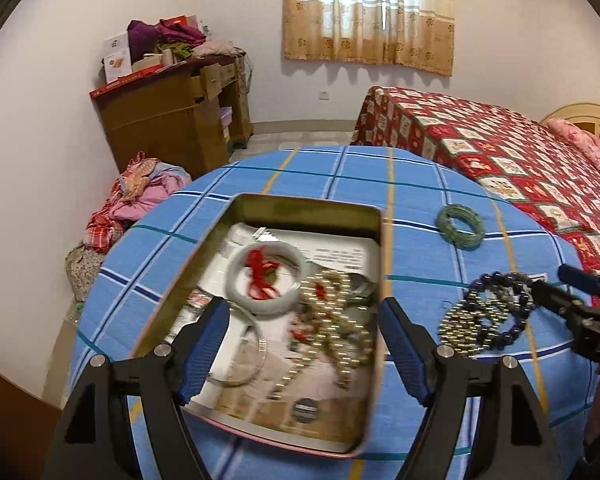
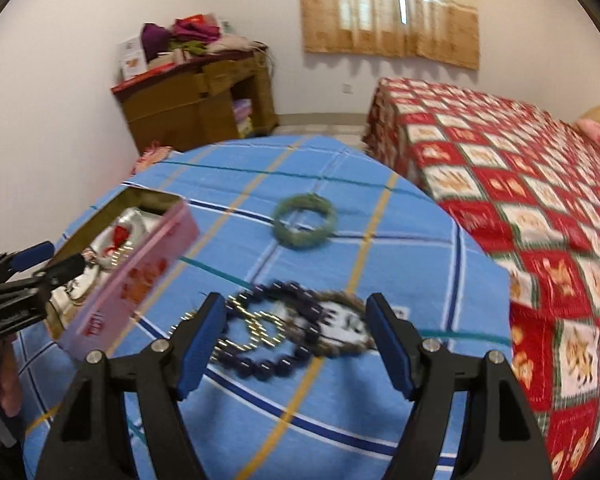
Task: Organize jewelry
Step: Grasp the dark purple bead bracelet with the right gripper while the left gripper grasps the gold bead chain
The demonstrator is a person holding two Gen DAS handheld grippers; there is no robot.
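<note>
Left wrist view: my left gripper (image 1: 300, 344) hangs with its blue-padded jaws spread wide over the open rectangular metal tin (image 1: 260, 208), nothing pinched between them. The tin sits on a round table under a blue checked cloth (image 1: 420, 200), towards the table's left edge. Inside lie a pale white bangle tied with red thread (image 1: 265, 280), a tangle of gold-coloured bead chains (image 1: 336, 320), a thin silver bangle (image 1: 240, 356) and printed paper. A green stone bangle (image 1: 460, 227) rests alone near the table's far right edge. Nearer, by the right edge, a string of dark purple beads (image 1: 512, 312) lies heaped with more gold beading (image 1: 470, 326), touching it. My right gripper (image 1: 560, 286) reaches in from the right, just beside that heap.

Right wrist view, blurred: my right gripper (image 2: 296, 344) has its jaws parted above the heap, gripping nothing, with the dark purple beads (image 2: 276, 360), gold beading (image 2: 260, 326) and a brownish ring-shaped piece (image 2: 340, 328) seen between its pads. The green bangle (image 2: 305, 226) lies beyond, well apart. The tin's pink outer wall (image 2: 140, 272) shows at the left edge, my left gripper (image 2: 44, 260) over it.
</note>
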